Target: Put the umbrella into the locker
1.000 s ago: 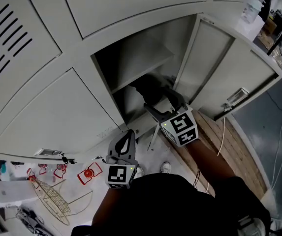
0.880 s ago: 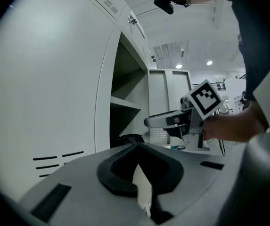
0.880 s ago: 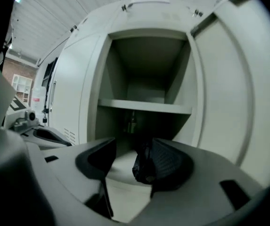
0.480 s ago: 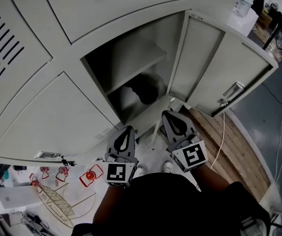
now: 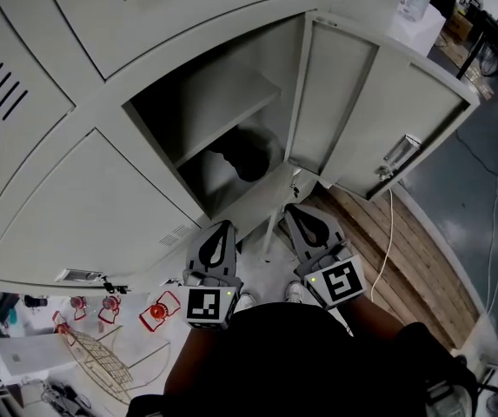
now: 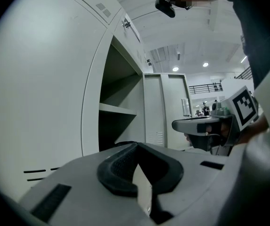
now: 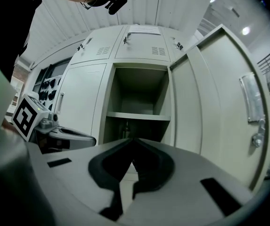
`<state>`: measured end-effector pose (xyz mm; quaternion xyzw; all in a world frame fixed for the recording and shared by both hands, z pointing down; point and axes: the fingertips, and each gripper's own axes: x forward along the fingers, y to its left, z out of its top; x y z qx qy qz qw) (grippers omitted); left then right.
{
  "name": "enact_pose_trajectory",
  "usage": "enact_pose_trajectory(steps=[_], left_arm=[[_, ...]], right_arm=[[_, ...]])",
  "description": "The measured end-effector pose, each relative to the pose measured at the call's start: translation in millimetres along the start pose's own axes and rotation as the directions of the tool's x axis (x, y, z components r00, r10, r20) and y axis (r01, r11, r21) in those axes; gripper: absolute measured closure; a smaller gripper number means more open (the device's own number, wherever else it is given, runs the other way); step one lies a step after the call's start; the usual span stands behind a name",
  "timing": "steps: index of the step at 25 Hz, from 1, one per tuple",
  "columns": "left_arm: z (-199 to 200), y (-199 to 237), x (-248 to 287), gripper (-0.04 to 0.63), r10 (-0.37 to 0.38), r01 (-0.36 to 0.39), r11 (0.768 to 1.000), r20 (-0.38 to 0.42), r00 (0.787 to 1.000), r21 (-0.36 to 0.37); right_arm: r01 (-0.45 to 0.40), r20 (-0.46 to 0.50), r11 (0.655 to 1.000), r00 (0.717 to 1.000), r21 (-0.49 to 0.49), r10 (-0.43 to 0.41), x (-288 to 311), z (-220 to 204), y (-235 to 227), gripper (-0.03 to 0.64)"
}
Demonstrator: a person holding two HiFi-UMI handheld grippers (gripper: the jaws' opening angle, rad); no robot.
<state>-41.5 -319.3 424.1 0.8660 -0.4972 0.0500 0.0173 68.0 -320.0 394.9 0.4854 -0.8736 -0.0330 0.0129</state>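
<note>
The dark folded umbrella (image 5: 247,156) lies inside the open locker (image 5: 198,102), in the lower compartment under the shelf (image 5: 231,122). In the right gripper view it is a dark shape (image 7: 126,126) below the shelf. My right gripper (image 5: 305,221) is outside the locker, in front of its mouth, shut with nothing between its jaws (image 7: 134,141). My left gripper (image 5: 220,240) hovers beside it, to the left, also shut and empty (image 6: 137,146). Neither gripper touches the umbrella.
The locker door (image 5: 379,120) stands wide open to the right, its latch handle (image 5: 396,155) facing out. A white cable (image 5: 389,233) trails over the wooden floor strip. Red clips (image 5: 157,308) and a wire basket (image 5: 92,350) lie at the lower left.
My right gripper has drawn back out of the locker mouth toward me and its jaws have closed empty. The umbrella has stayed in the lower compartment. The left gripper barely shifted.
</note>
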Motion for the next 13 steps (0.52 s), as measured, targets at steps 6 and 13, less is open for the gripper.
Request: enact_pose_trajectory(steps=[6,13], left_arm=[[-1.5,-5.9,-0.9,0.597,-0.006,0.006,1.000,-0.005,1.000,-0.009],[-4.0,-7.8,0.3,0.597,0.006,-0.006,1.000,-0.008,1.000,0.007]], right_arm=[[0.009,-0.020,1.000,1.000,-0.011,-0.009,-4.4,-3.9,0.0,0.618],[0.036,-0.081,0.999,0.996,-0.008,-0.036,-8.6,-16.3,-8.8,0.618]])
